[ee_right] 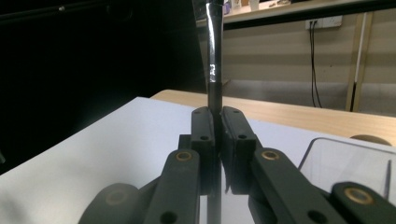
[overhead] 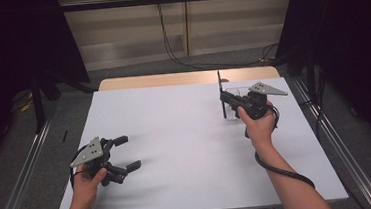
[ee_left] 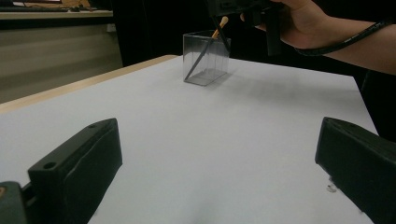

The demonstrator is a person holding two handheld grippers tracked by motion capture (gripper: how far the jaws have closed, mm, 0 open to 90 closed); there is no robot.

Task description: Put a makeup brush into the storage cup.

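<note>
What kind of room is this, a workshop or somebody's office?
Most likely a lab bench set up for recording. A bare white table stands between dark curtains and metal floor rails, and a person holds a left gripper and a right gripper.

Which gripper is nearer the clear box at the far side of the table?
Right. The right gripper, jaws shut on an upright black stick, is right beside the clear box. The left gripper, jaws open, sits at the near left of the table, well apart from it.

Brush (ee_left: pixel 204 57) in box (ee_left: pixel 207 74), table's (overhead: pixel 175 130) far right
</note>
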